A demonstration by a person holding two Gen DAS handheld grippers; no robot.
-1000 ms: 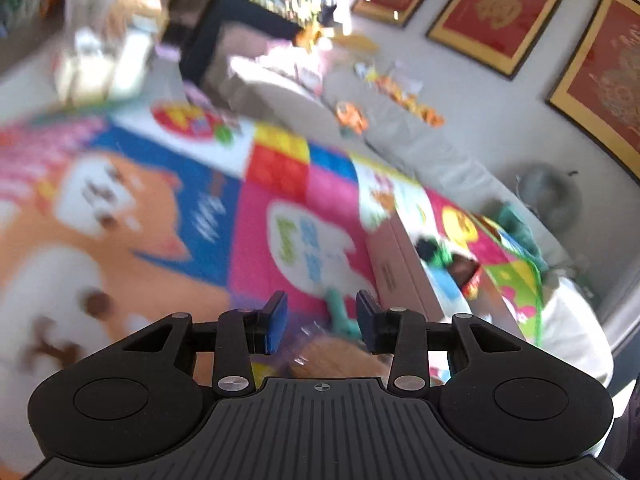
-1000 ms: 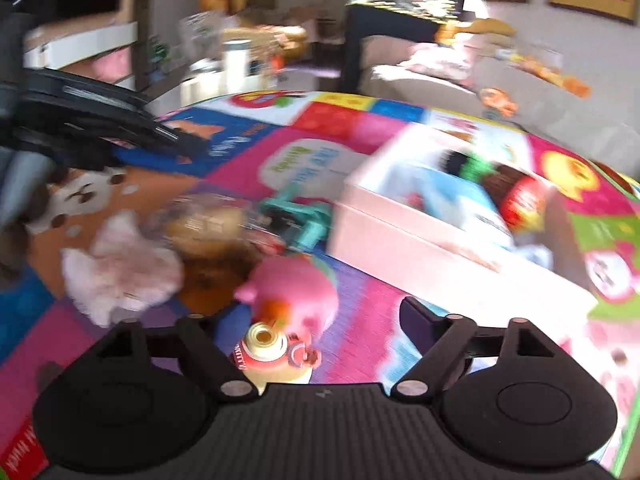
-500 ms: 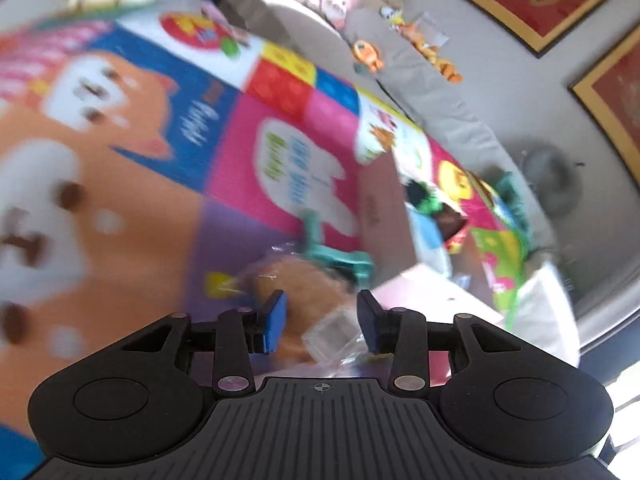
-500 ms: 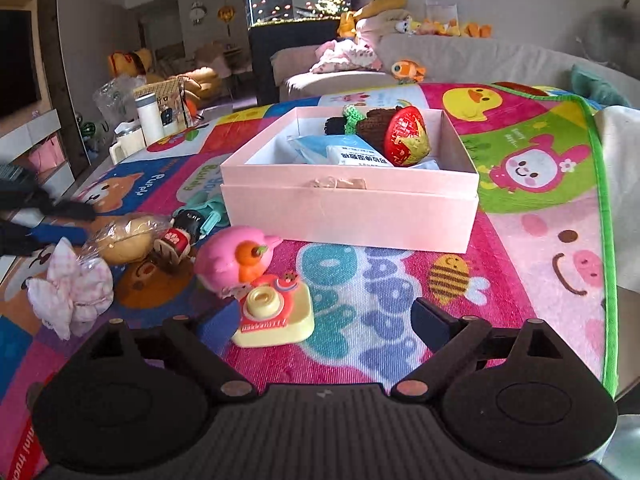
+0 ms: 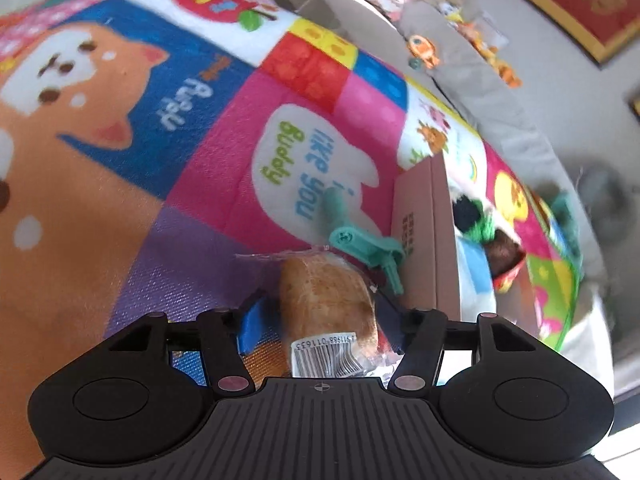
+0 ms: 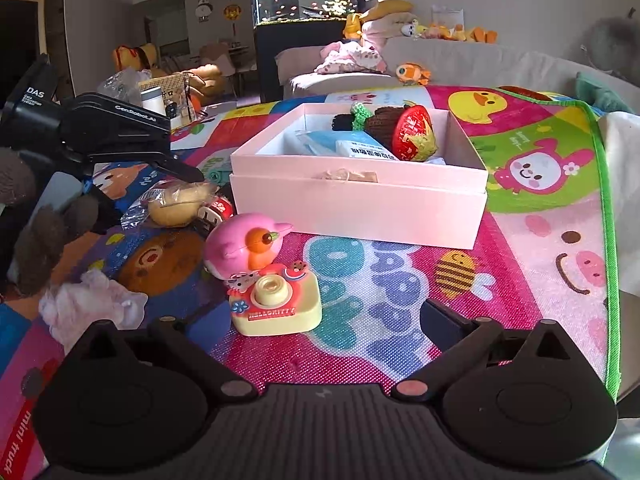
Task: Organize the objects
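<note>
A wrapped bread roll [image 5: 328, 304] lies on the play mat, between the open fingers of my left gripper [image 5: 320, 320]; the pads stand on both sides of it with gaps. It also shows in the right wrist view [image 6: 180, 204], under the left gripper's body [image 6: 116, 132]. A pink box [image 6: 360, 196] holds a knitted doll, a red item and a blue packet. My right gripper [image 6: 320, 324] is open and empty, just behind a yellow toy camera [image 6: 276, 300] and a pink toy [image 6: 244, 244].
A teal clip [image 5: 360, 240] lies between the roll and the box wall [image 5: 424, 240]. A pink cloth scrunchie [image 6: 92, 308] lies at the left. A grey sofa [image 6: 460, 64] with plush toys runs behind the mat. The mat's green edge [image 6: 610, 280] is at the right.
My left gripper has moved down and forward over the bread roll, which now sits between its fingers. My right gripper has moved little in the last half second.
</note>
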